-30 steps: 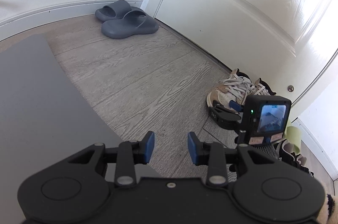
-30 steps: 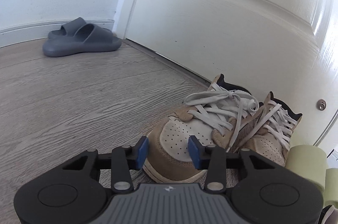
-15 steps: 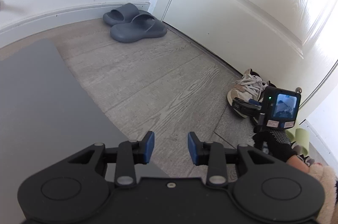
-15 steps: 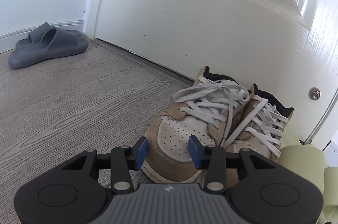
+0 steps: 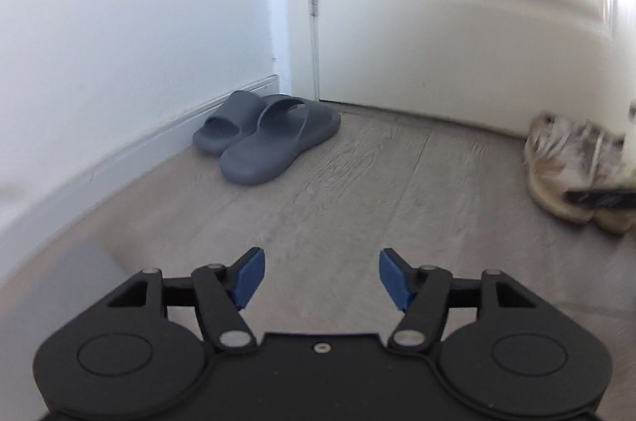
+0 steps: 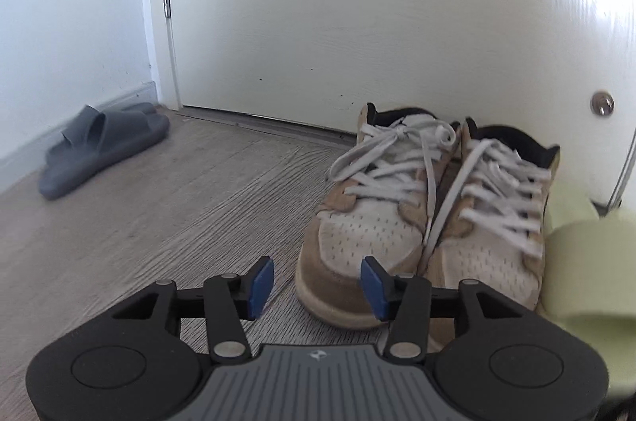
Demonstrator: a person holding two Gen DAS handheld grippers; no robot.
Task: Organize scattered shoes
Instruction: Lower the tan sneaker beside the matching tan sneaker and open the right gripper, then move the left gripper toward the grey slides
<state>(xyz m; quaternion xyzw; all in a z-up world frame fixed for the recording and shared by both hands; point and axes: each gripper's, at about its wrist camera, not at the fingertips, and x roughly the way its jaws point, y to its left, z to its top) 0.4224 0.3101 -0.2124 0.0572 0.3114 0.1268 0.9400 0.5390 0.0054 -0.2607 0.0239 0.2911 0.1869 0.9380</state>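
Observation:
A pair of grey slides sits side by side in the corner where the wall meets the door; in the right wrist view the grey slides lie at the far left. Two tan and white sneakers with white laces stand together against the door, blurred at the right edge as the sneakers in the left wrist view. My left gripper is open over bare floor, well short of the slides. My right gripper is open and empty just in front of the left sneaker's toe.
A pale green slide lies to the right of the sneakers. The white door and its door stop stand behind them. A white wall with baseboard runs along the left. Wood-look floor lies between the pairs.
The left gripper has swung toward the grey slides and its fingers have spread wider. The right gripper has shifted left and a little back from the sneakers, fingers slightly wider.

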